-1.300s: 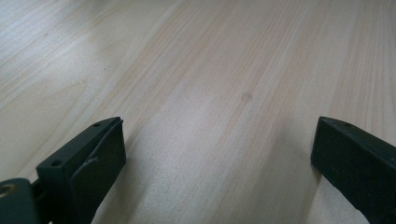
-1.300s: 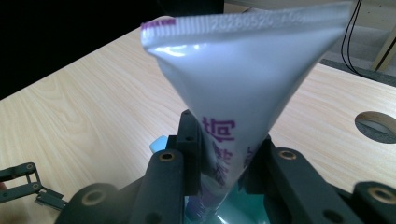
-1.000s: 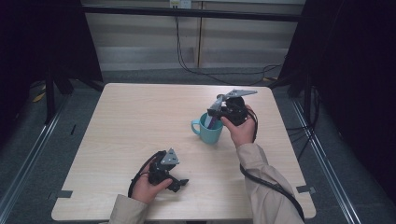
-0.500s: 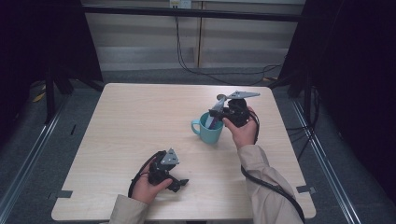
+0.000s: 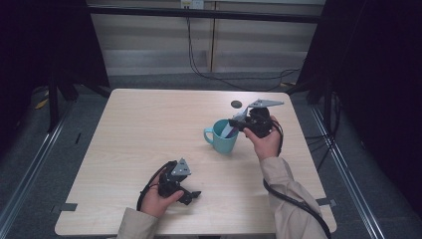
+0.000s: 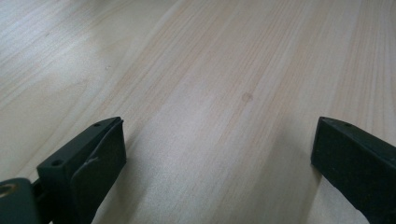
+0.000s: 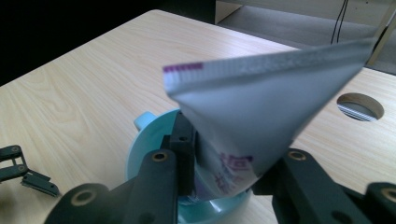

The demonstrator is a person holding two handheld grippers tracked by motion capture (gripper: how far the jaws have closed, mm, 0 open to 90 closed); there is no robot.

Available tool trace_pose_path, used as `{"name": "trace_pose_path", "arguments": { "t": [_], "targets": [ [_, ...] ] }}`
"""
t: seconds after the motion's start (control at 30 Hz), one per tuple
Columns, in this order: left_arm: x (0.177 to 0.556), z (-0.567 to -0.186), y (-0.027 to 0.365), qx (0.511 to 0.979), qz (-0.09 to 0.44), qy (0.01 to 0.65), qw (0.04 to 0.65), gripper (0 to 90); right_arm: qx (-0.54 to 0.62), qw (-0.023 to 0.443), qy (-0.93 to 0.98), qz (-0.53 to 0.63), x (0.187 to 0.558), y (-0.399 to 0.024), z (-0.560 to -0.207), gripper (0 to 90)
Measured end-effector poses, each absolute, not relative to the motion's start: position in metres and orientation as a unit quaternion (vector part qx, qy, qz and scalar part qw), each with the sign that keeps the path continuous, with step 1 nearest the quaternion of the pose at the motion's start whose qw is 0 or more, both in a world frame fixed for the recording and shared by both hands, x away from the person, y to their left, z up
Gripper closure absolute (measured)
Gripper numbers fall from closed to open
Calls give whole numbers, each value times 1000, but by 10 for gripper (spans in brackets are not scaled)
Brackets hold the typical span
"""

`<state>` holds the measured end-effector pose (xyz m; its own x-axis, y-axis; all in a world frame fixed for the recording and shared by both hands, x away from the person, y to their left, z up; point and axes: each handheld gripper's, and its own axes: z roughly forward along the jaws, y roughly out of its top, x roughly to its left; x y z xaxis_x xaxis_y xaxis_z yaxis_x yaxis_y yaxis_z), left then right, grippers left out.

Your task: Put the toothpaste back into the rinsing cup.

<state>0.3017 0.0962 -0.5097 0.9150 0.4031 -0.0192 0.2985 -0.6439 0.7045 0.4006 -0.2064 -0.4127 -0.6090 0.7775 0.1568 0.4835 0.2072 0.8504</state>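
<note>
The toothpaste tube [image 7: 261, 116] stands between the jaws of your right gripper [image 7: 224, 172], with its low end down inside the teal mug [image 5: 222, 137] and its flat crimped end sticking up. Your right jaws have just been opening. The tube is still between them, but I cannot tell if the pads still press on it or have let go. A moment ago the mug stood in the same spot and your right hand [image 5: 266, 142] was just as close to it, so only the jaws have changed. To me that means you are dropping the tube into the mug, and this job is almost done.

Your left gripper [image 5: 191, 195] is well apart from the mug, low on the wooden table [image 6: 210, 70]. Its jaws are wide open and hold nothing.
</note>
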Motion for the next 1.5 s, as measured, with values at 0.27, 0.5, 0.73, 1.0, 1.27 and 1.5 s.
{"name": "trace_pose_path", "arguments": {
  "t": [0.27,0.5,0.73,1.0,1.27,1.5],
  "targets": [
    [302,-510,96,904,70,194,375,29,419,157,759,473,397,-214,-414,653],
    [301,-510,96,903,69,196,376,29,431,163,748,478,394,-221,-416,583],
    [301,-510,96,903,69,197,377,29,440,165,741,480,393,-226,-418,520],
    [301,-510,96,903,69,197,377,29,443,161,739,482,393,-228,-415,392],
    [301,-510,96,903,69,197,377,29,453,151,738,476,391,-233,-418,328],
    [301,-510,96,903,69,197,377,29,448,157,745,468,388,-234,-419,320]
  ]
}}
